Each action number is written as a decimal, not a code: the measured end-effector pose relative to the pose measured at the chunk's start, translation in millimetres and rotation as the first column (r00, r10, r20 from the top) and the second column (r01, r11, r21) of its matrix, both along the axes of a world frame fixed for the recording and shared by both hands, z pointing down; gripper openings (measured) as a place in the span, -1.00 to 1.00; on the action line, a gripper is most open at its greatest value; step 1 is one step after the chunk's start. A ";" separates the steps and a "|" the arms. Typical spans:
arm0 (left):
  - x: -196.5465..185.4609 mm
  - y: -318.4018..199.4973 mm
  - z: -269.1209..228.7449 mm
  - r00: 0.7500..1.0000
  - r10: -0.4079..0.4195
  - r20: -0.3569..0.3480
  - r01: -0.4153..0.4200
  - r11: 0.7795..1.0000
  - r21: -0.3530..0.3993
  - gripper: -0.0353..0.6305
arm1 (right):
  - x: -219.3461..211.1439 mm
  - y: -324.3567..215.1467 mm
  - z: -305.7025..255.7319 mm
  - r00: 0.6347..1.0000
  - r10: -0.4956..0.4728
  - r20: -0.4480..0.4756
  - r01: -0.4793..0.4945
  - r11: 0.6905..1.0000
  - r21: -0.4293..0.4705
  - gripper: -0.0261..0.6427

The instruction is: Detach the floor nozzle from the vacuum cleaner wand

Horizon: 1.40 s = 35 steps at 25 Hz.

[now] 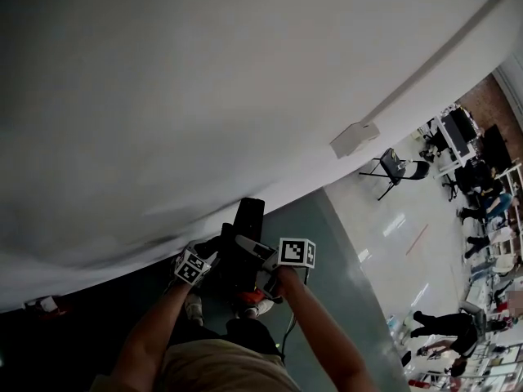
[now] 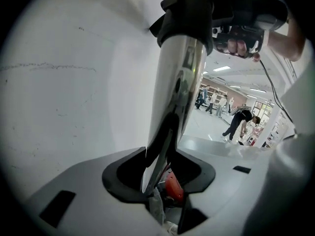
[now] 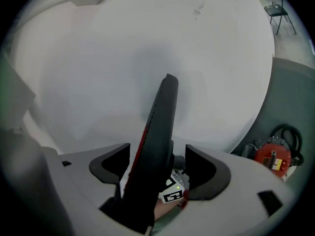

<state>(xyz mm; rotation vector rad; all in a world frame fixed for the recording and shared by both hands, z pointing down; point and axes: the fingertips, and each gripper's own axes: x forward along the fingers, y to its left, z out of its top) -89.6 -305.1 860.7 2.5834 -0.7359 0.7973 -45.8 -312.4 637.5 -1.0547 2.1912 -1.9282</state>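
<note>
- Your left gripper (image 2: 160, 167) has its jaws about half closed on the chrome wand (image 2: 179, 97). Both dark pads meet the tube's sides, so you have hold of it there.
- The wand rises steeply from those jaws, leaning slightly right, and ends in a black collar (image 2: 189, 18) at the top of the left gripper view.
- Just below that grip, a small red part (image 2: 172, 188) shows in the gap beside the tube's lower end.
- Your right gripper (image 3: 157, 170) stands with its jaws spread wide. The black vacuum body (image 3: 160, 132), with a red stripe down its left edge, stands upright between them.
- A strip of white shows between that body and the right-hand pad. The body overlaps the left-hand pad's edge, and neither pad is pressing, so this gripper grips nothing.
- In the head view the two grippers sit close together low in the middle, one on each side of the dark vacuum, with your forearms (image 1: 147, 333) reaching forward to them.
- The floor nozzle itself cannot be made out; the patch under the grippers is dark, with only a reddish spot (image 1: 253, 298) showing.
- The white wall (image 1: 204, 96) fills the space behind the vacuum in all three views.
- An orange device (image 3: 272, 157) with a black hose lies on the grey floor to the right, well apart from the vacuum.
- A folding chair (image 1: 392, 168) stands farther off, on the pale floor.
</note>
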 end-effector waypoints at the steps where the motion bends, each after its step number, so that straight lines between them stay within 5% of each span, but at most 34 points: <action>1: 0.6 0.2 -0.4 1.000 0.007 -0.001 -0.007 1.000 -0.001 -0.41 | -1.5 -0.6 -0.8 1.000 -0.001 -0.005 0.001 1.000 0.004 0.09; 10: 15.8 38.2 -13.6 0.992 0.103 0.069 -0.105 0.994 0.031 -0.42 | 9.6 47.0 -1.1 0.999 -0.040 -0.023 0.039 0.998 -0.047 0.07; 12: 25.9 53.1 -14.5 0.984 0.151 0.091 -0.155 0.987 0.043 -0.42 | 19.2 65.0 -2.5 0.997 -0.046 -0.055 0.043 0.997 -0.056 -0.12; 17: 43.4 93.4 -15.4 0.949 0.273 0.156 -0.285 0.956 0.064 -0.42 | 39.7 109.8 -1.1 0.989 -0.054 -0.134 0.048 0.998 -0.048 -0.17; 27: 63.9 123.0 -21.0 0.912 0.401 0.089 -0.404 0.915 0.012 -0.41 | 65.2 139.3 -1.2 0.982 -0.037 -0.186 0.035 0.999 -0.014 -0.18; 35: 69.9 122.3 -19.7 0.888 0.433 0.158 -0.441 0.897 0.022 -0.41 | 72.7 137.1 -3.7 0.951 -0.109 -0.291 0.116 0.993 0.007 -0.18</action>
